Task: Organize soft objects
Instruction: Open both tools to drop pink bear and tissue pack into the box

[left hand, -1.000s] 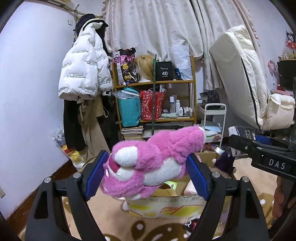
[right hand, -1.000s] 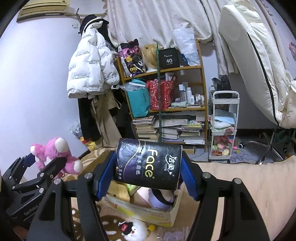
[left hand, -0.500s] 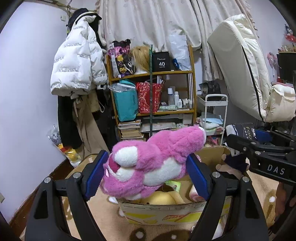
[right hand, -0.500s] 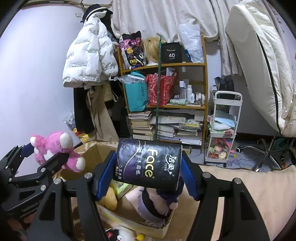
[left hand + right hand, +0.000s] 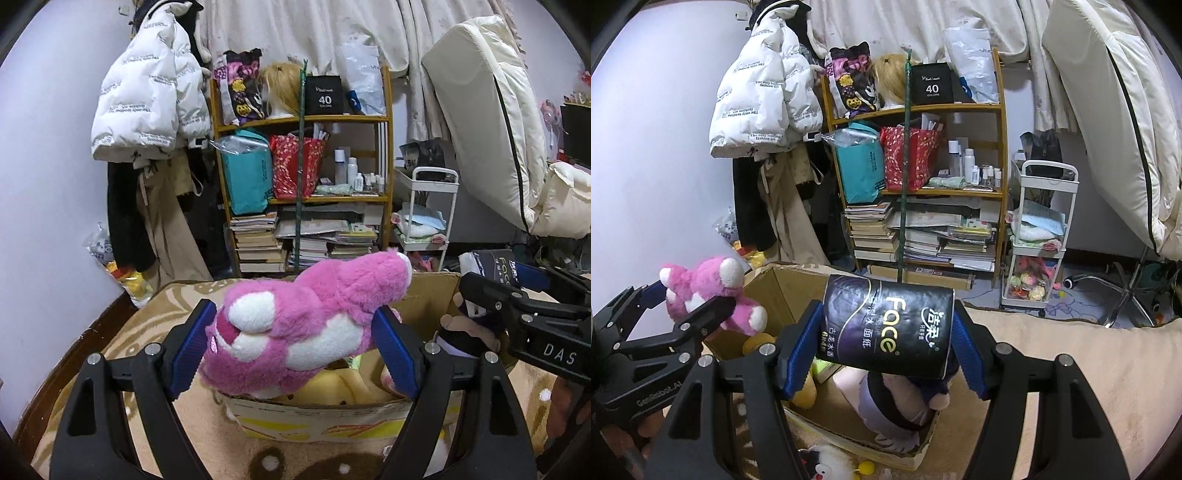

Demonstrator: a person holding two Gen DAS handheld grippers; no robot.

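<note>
My left gripper (image 5: 291,349) is shut on a pink plush bear (image 5: 303,328) with white patches and holds it over the near rim of an open cardboard box (image 5: 332,417). The bear also shows in the right wrist view (image 5: 709,291), at the box's left side. My right gripper (image 5: 882,350) is shut on a black tissue pack (image 5: 886,328) marked "Face" and holds it above the box (image 5: 783,291). The box holds a yellow plush (image 5: 805,391) and a doll in dark and white clothes (image 5: 897,406).
A wooden shelf (image 5: 923,110) with bags, bottles and stacked books stands behind the box. A white puffer jacket (image 5: 757,99) hangs at the left. A white trolley (image 5: 1038,236) and a leaning mattress (image 5: 1108,110) stand at the right. A small plush (image 5: 827,461) lies on the beige carpet.
Both grippers have moved forward and down with their loads, closer over the box. The box's inside now shows more. Neither grip has changed.
</note>
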